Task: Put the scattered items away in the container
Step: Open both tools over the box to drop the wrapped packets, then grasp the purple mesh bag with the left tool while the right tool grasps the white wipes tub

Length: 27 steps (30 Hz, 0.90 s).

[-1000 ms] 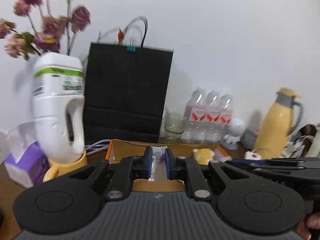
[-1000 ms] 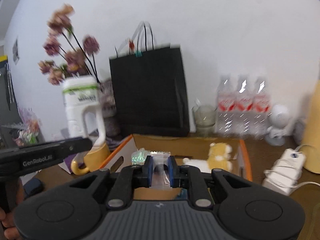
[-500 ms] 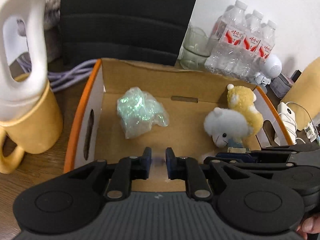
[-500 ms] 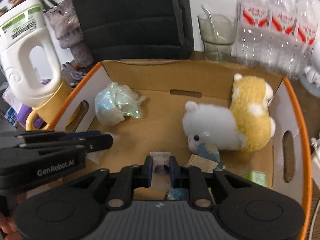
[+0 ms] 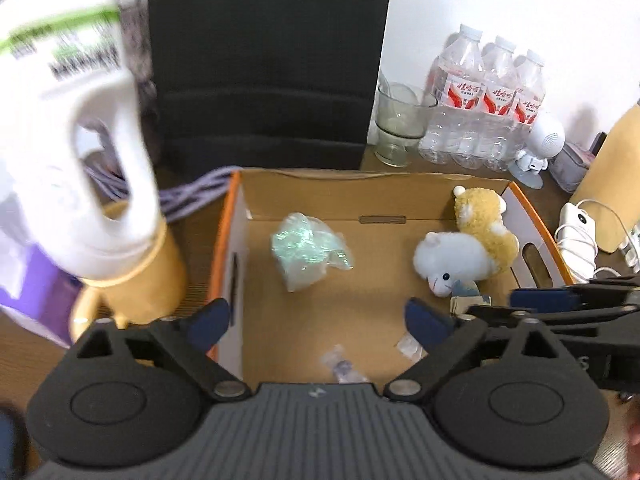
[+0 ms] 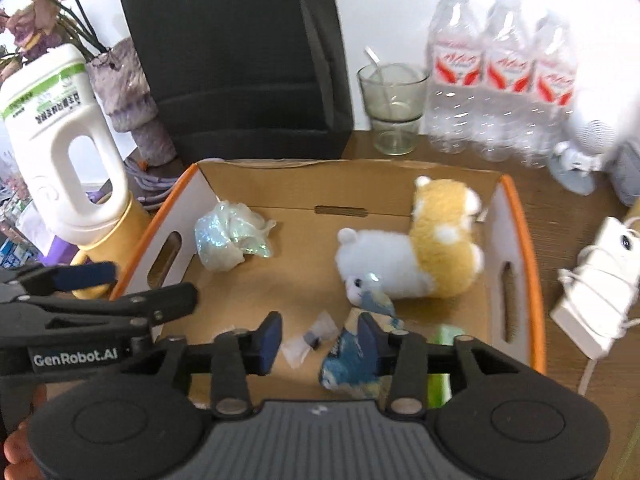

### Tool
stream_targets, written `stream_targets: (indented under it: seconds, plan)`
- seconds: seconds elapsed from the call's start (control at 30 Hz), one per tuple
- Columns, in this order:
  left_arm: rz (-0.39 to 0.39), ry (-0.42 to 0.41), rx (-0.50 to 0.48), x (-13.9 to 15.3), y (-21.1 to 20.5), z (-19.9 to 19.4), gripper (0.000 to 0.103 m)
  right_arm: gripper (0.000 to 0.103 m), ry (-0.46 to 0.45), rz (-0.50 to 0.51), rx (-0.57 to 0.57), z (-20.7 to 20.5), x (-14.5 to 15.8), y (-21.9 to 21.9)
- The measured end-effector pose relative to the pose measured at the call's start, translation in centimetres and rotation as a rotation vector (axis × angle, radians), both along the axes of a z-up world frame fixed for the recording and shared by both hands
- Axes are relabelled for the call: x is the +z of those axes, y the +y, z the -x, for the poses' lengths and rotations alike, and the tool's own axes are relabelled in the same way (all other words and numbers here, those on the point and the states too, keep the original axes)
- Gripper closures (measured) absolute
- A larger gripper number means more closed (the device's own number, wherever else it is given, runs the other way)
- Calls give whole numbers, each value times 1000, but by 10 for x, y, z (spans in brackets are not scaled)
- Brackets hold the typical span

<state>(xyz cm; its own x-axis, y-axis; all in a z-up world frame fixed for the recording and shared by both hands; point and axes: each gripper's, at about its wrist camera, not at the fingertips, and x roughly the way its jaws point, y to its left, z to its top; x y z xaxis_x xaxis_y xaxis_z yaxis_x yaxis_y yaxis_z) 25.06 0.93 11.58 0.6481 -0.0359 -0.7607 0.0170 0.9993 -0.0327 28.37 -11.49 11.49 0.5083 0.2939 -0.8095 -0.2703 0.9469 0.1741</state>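
An orange-rimmed cardboard box (image 5: 228, 216) (image 6: 520, 216) holds a shiny crumpled bag (image 5: 308, 252) (image 6: 230, 240), a white and yellow plush toy (image 5: 468, 248) (image 6: 420, 256), a blue packet (image 6: 352, 360) and small clear sachets (image 5: 342, 364) (image 6: 312, 338). My left gripper (image 5: 318, 320) is open and empty above the box's near edge, a sachet lying below it. My right gripper (image 6: 320, 336) is open and empty over the box's front, with a sachet on the floor between its fingers. Each gripper shows in the other's view, the right one (image 5: 560, 304) and the left one (image 6: 100, 296).
A white detergent bottle (image 5: 72, 152) (image 6: 60, 144) stands upside down in a yellow mug (image 5: 144, 280) left of the box. Behind are a black paper bag (image 5: 264, 60), a glass (image 6: 392, 108), water bottles (image 6: 500, 80) and a small white fan (image 5: 540, 140). A white charger (image 6: 596, 284) lies right.
Both grippers tilted down over the box and opened. The sachets they held now lie on the box floor.
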Motion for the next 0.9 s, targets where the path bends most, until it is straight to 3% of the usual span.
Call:
stream_targets:
  seconds: [0.27,0.6,0.77,0.9]
  plan:
    - [-1,-71,16,29,-11,54,0,46,-37,-3,-15,56,21,-7]
    - [-39,-154,13,31,-22,108,0,46,-107,-4,-14,116,25,-15]
    - [-8,-255,33,31,-17,150,0,46,-205,-35,-14,151,23,-24]
    - [-38,-418,36,23,-18,195,0,42,-347,-56,-39,189,21,-35]
